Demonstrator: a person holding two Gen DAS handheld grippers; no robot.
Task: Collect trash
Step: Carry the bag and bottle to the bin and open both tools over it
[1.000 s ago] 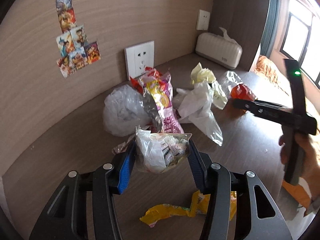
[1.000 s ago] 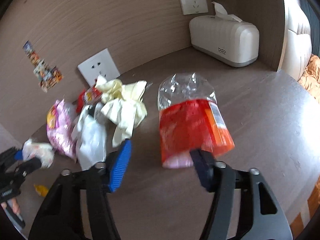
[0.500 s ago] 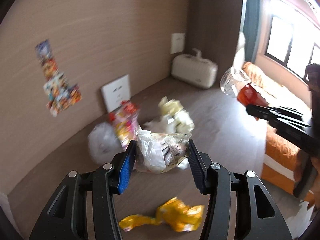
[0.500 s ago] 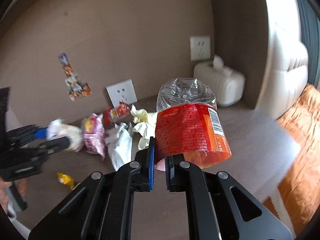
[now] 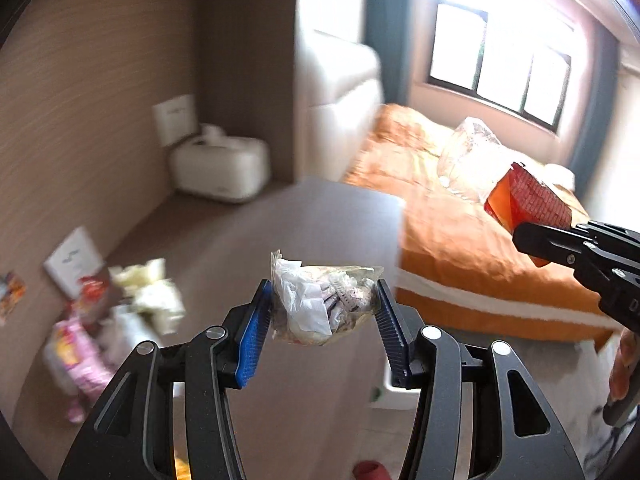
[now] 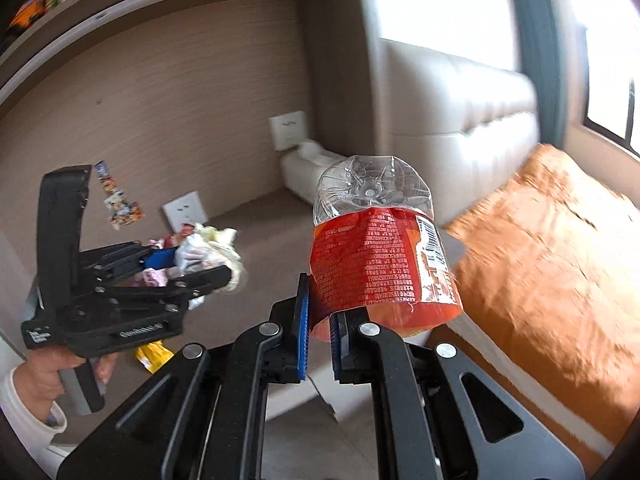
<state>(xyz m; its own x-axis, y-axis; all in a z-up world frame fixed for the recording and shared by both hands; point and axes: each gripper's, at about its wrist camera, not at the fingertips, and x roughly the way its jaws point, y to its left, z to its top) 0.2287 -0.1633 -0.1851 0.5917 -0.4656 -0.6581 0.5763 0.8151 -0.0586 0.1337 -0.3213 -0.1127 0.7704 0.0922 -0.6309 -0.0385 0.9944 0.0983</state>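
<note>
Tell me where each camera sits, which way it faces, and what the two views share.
Left wrist: sits on the left gripper, facing along its jaws, which clamp a plastic wad; beyond, desk and bed. The right gripper and a hand show at right.
Right wrist: sits on the right gripper, jaws shut on a bottle, facing wall and bed. The left gripper, hand and sleeve show at left.
Shared: both grippers, bottle, wad, tissue box, bed.
</note>
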